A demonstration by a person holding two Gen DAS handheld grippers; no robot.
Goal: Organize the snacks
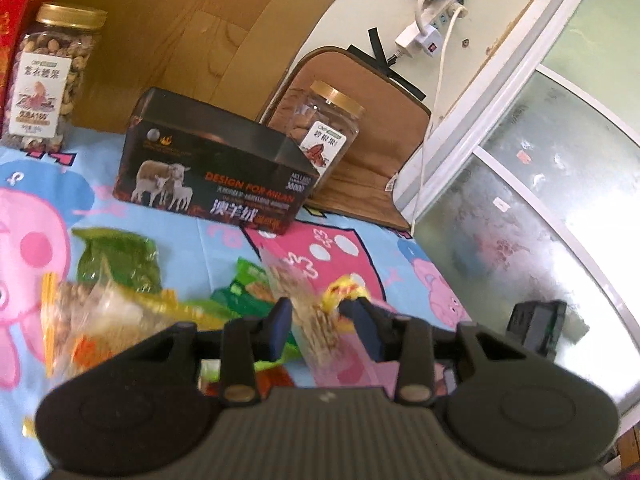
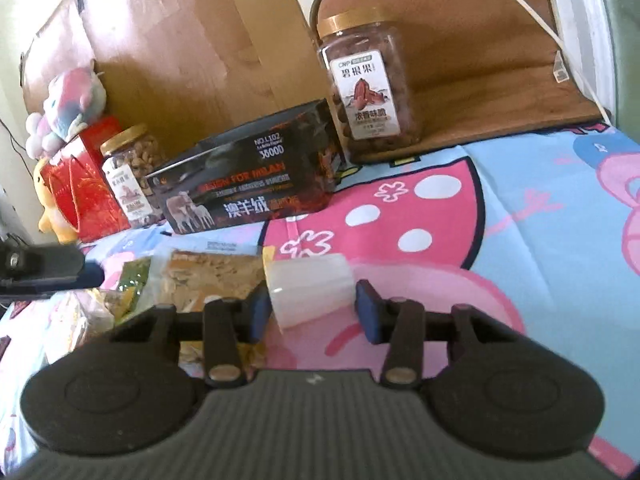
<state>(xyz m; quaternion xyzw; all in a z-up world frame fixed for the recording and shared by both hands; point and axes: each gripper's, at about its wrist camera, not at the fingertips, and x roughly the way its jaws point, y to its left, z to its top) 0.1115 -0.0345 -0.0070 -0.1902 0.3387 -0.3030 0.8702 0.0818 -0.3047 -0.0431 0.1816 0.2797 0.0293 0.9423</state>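
Two grippers: left gripper [image 1: 318, 322] pinches clear snack packet [image 1: 308, 308], apparently lifting; right gripper [image 2: 308, 306] unclenched, straddling white cup [image 2: 310, 290].

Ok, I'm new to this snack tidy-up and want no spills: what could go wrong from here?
The cup lies on its side inside the open right gripper, ungripped; it could roll across the sheet. The left gripper seems to pinch a floppy clear packet, which might slip out onto the pile of packets below.
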